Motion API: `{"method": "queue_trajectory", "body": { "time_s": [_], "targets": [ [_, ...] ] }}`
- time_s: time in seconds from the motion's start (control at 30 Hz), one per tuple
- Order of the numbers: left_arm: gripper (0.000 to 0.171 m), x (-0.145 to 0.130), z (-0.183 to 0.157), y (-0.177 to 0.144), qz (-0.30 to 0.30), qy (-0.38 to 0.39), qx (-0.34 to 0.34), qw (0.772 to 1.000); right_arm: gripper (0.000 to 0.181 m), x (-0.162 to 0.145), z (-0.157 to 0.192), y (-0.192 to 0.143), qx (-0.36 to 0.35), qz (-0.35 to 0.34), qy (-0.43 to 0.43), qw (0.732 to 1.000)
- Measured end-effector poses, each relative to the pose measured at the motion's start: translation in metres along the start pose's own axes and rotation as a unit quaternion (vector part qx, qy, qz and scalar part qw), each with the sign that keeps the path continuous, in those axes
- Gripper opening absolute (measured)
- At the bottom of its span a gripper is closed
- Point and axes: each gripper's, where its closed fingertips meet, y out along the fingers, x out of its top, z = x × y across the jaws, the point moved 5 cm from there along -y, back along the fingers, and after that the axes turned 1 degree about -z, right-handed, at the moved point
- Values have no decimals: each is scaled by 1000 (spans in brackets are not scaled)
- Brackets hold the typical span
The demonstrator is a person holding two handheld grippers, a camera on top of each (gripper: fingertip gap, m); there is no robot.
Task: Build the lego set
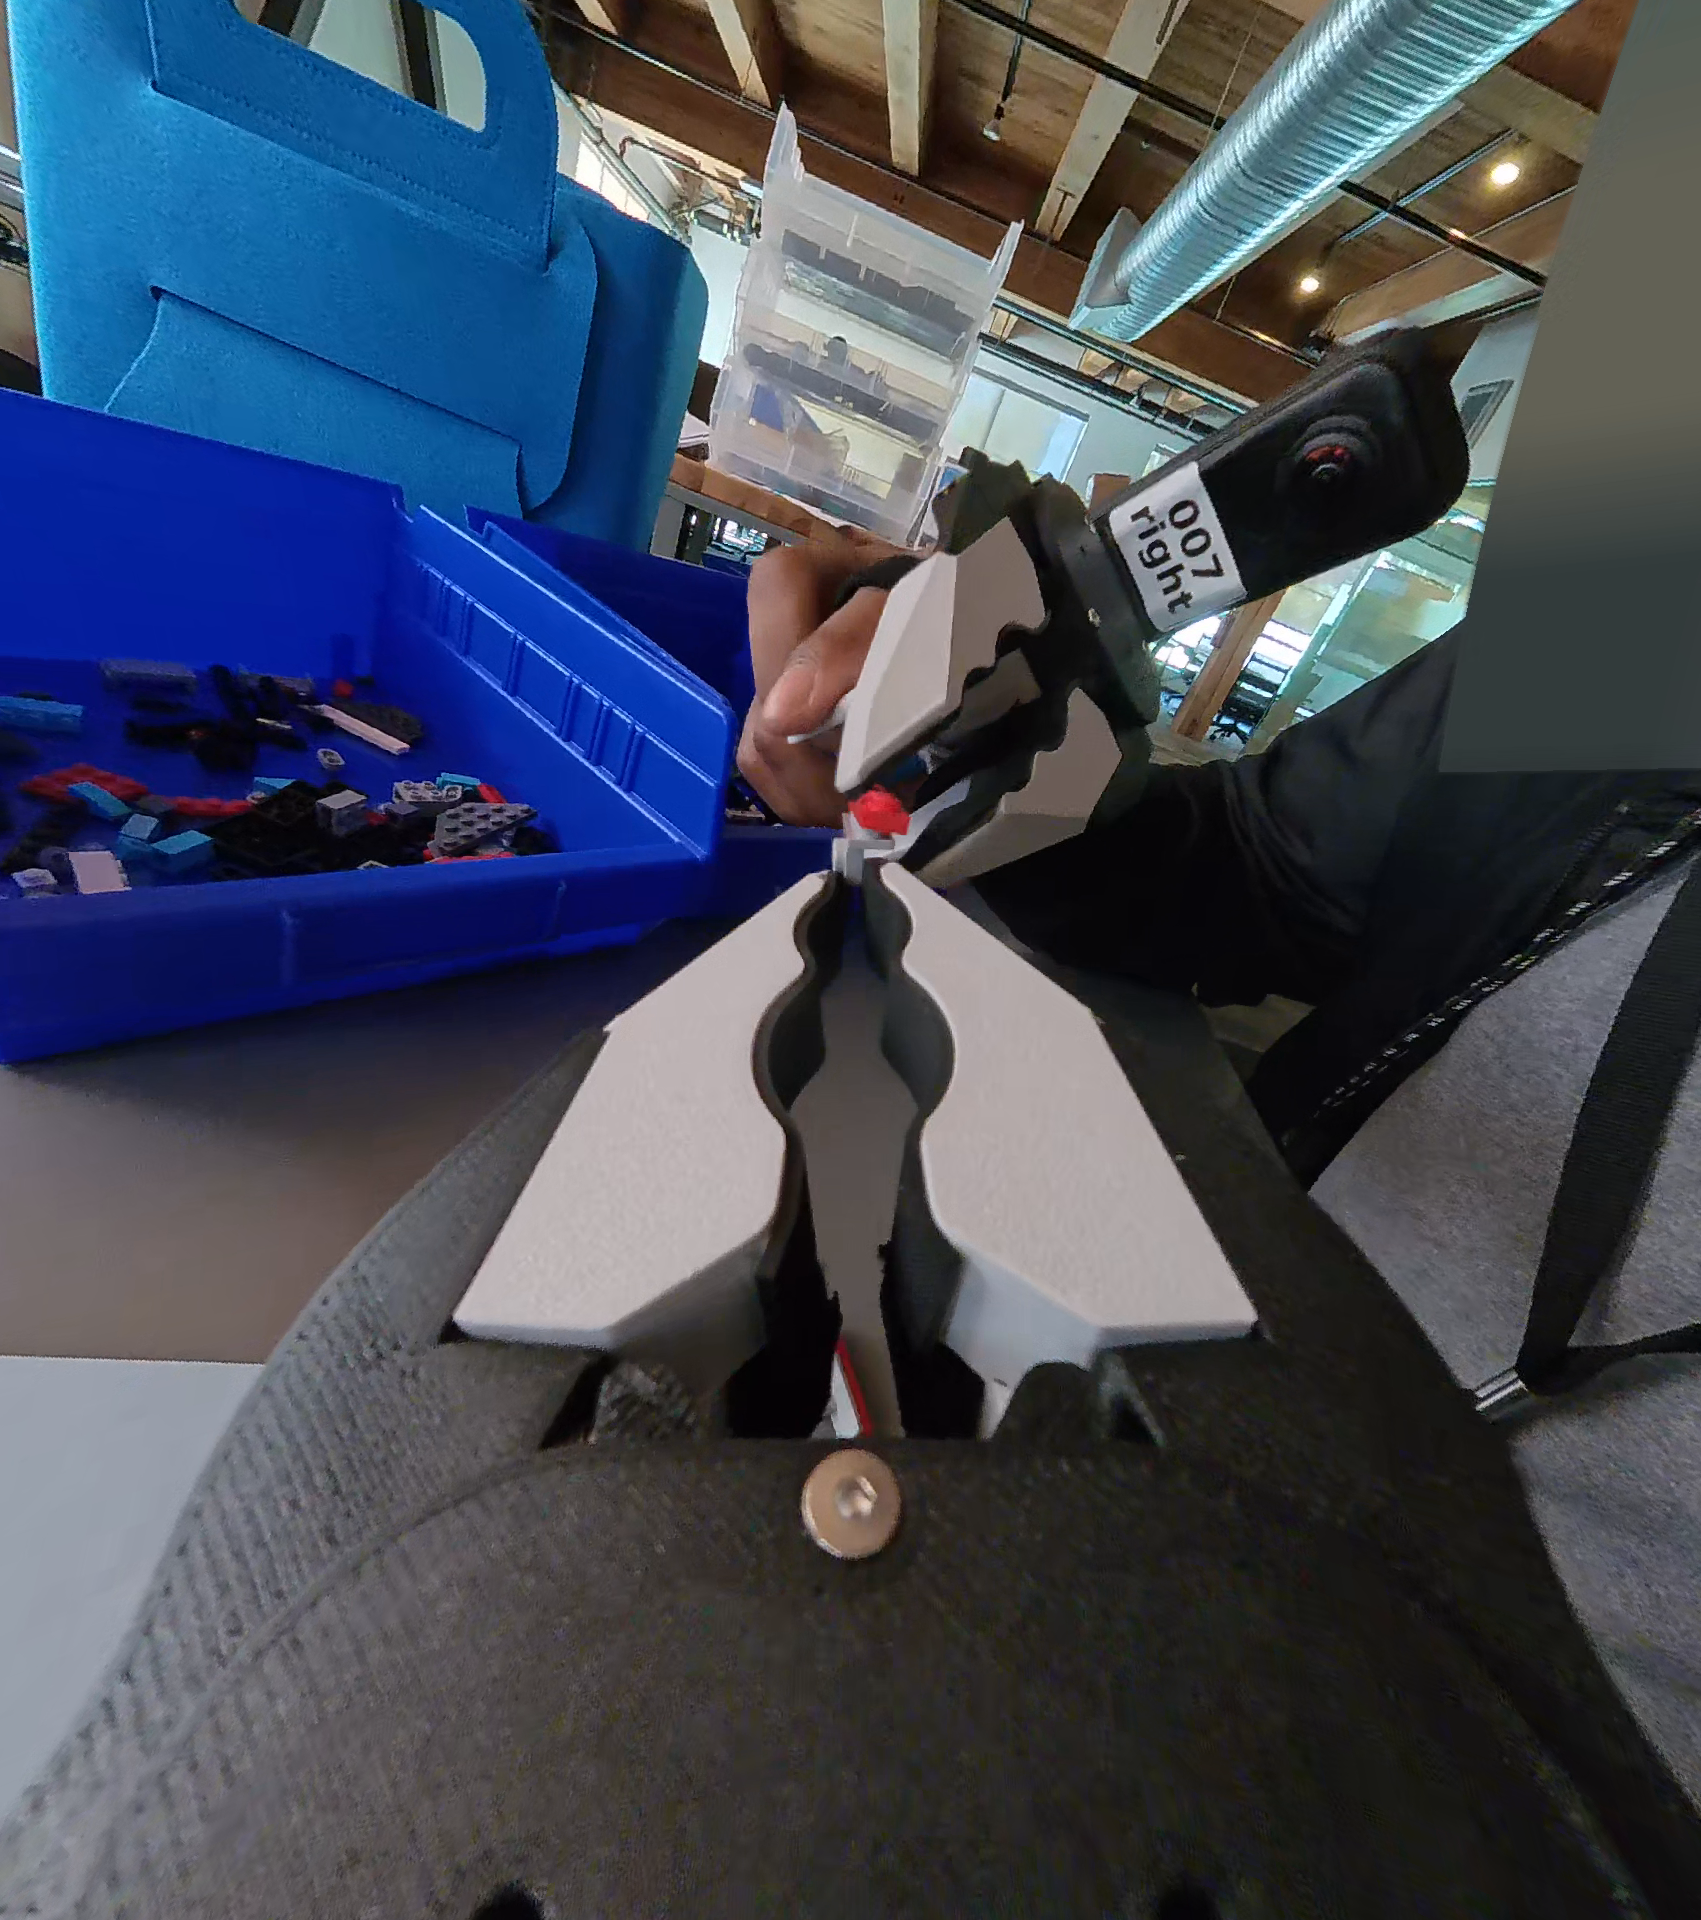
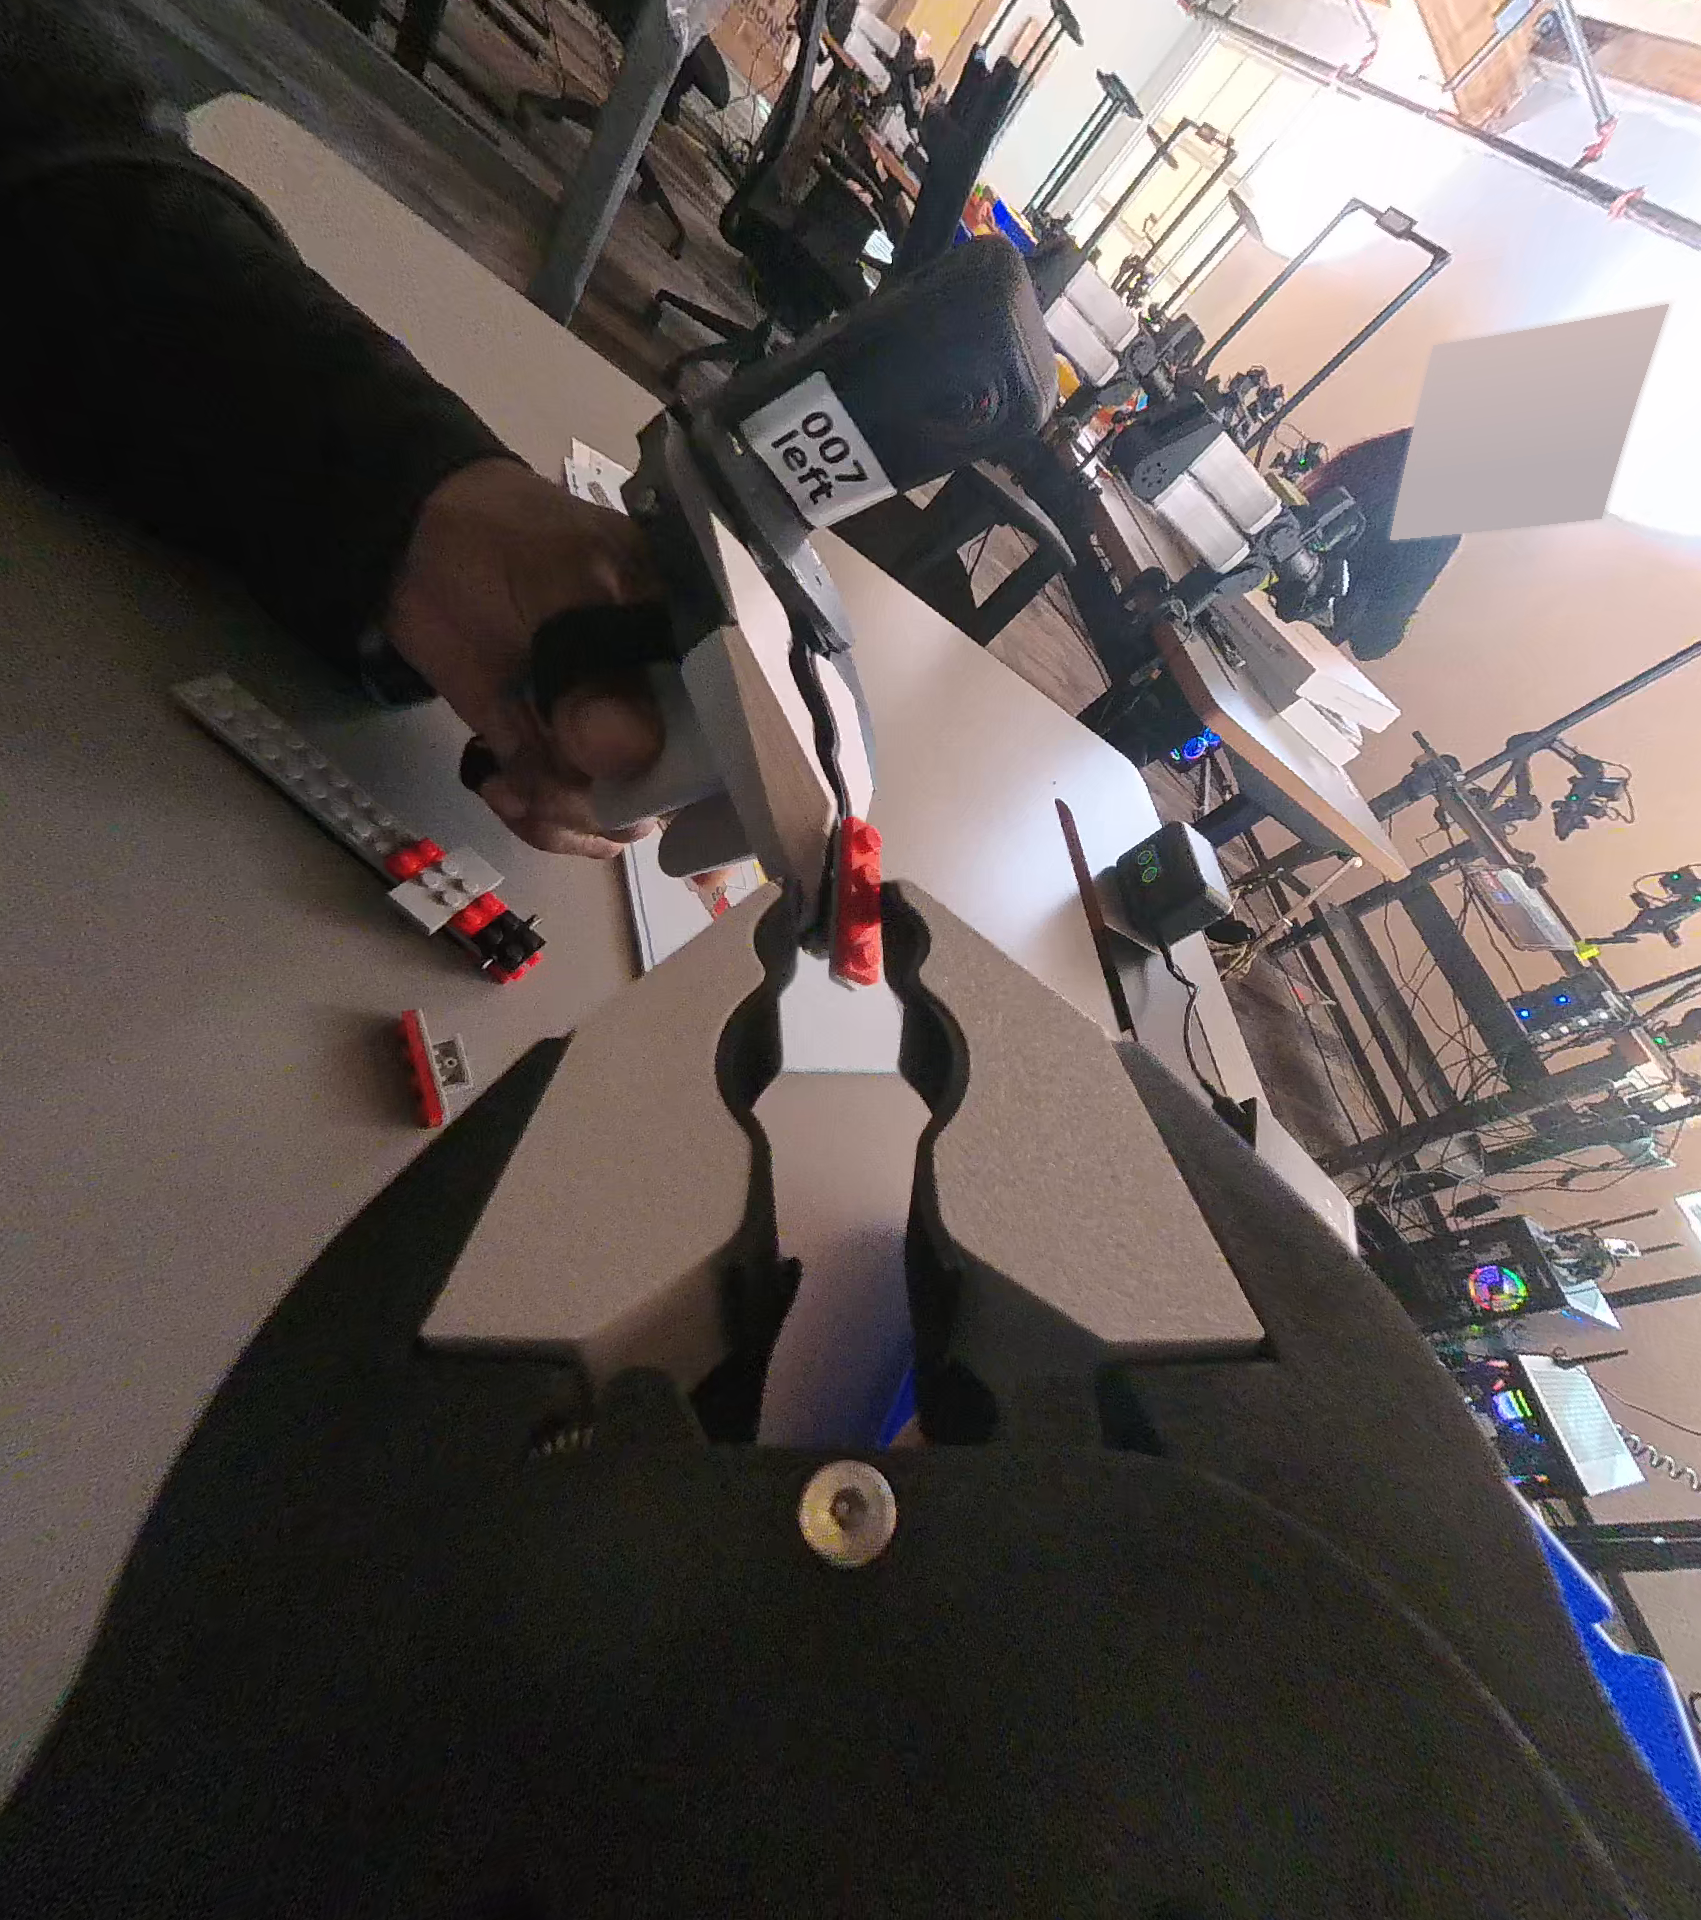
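Red plate piece [image 2: 854, 902] is seen pinched edge-on at the tip gap of the right tongs [image 2: 841, 920] in the right wrist view; jaws nearly together at the tips, clamped on it, wider gap further back. Left tongs [image 2: 804, 831] meet the same piece from the opposite side, tip touching or just beside it; exact contact cannot be told there

Left wrist view: left tongs [image 1: 854, 878] are drawn almost shut, only a narrow wavy slit left between the grey fingers [image 1: 680, 1132]. Small grey-and-white part [image 1: 856, 847] is gripped at the very tips, red stud [image 1: 877, 808] sitting right on top of it. Right tongs [image 1: 903, 800] come down onto that red bit from above, tip to tip; whole assembly is held in the air above the tabletop [image 1: 150, 1174]

Blue bin [image 1: 326, 935] is placed on the tabletop to the left, loose black, blue, red and grey bricks [image 1: 233, 790] scattered inside. Blue felt bag [image 1: 306, 229] stands behind it

On the tabletop in the right wrist view: long grey plate [image 2: 326, 779] with red and black bricks stacked at its near end, and a separate small red-and-grey sub-assembly [image 2: 432, 1065] lying apart from it. Booklet [image 2: 690, 904] is partly hidden behind the tongs
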Motion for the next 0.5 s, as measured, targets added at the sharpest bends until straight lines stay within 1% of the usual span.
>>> {"method": "queue_trajectory", "body": {
  "time_s": [0.27,0.5],
  "targets": [
    [2,-2,-2,1,9,6,-2,1000,12,0,-1,-1,16,-6,34,999],
    [2,-3,0,1,9,2,-1,1000,16,-2,1,0,29,0,54,998]
  ]
}}
